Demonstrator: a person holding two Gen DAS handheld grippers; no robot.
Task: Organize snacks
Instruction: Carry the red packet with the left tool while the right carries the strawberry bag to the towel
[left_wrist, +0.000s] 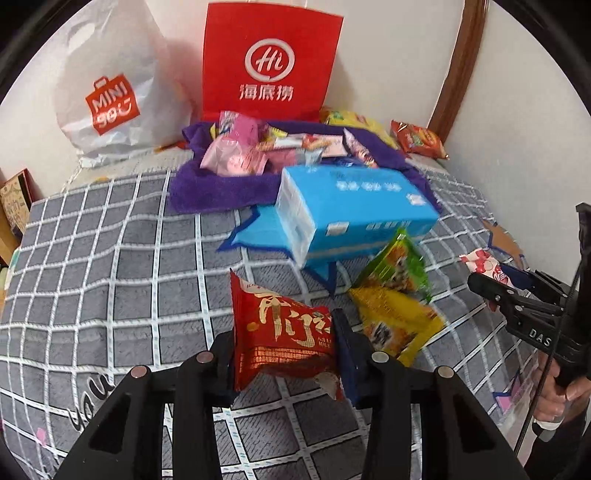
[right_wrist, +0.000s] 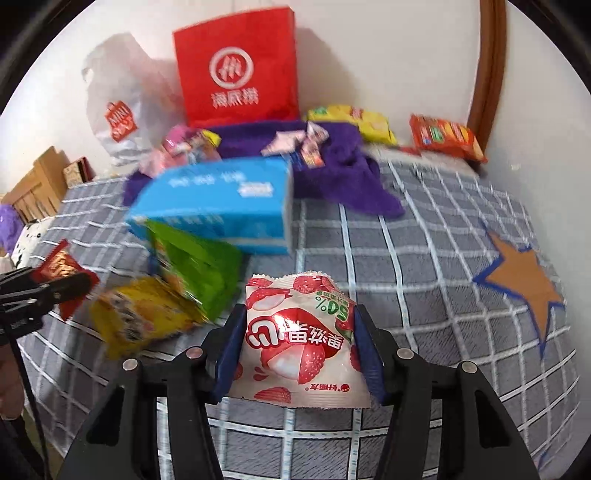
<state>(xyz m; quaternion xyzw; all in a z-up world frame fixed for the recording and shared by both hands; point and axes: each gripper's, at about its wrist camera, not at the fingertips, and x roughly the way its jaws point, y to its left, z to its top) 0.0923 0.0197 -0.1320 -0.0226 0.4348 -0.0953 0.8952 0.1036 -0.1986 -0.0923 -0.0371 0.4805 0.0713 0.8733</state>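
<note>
**Snack packets lifted off the bed, one in each hand-held gripper**

Snack packets were divided between two tools over a bed (left_wrist: 110, 258) covered in a grey sheet with a white grid. The left hand-held gripper (left_wrist: 284, 354) was clamped on a red foil snack packet with gold lettering (left_wrist: 280, 332), its pads pressing both sides and the packet clear of the sheet. The right hand-held gripper (right_wrist: 297, 354) pinched a white-and-pink lychee-printed sweet packet (right_wrist: 299, 343) between its blue pads (right_wrist: 225, 358), also held above the sheet. Just ahead on the bed lay a green foil packet (left_wrist: 397, 266) overlapping a yellow foil packet (left_wrist: 399, 325), both beside a light-blue wrapped tissue pack (left_wrist: 354, 206). Behind it a crumpled purple towel (left_wrist: 218, 188) carried a heap of pink and mixed small packets (left_wrist: 240, 151). A red paper carrier bag with a white logo (left_wrist: 269, 62) and a white plastic shopping bag (left_wrist: 107, 88) stood against the wall, with a yellow packet (right_wrist: 354, 122) and an orange-red packet (right_wrist: 445, 138) near the far corner.
</note>
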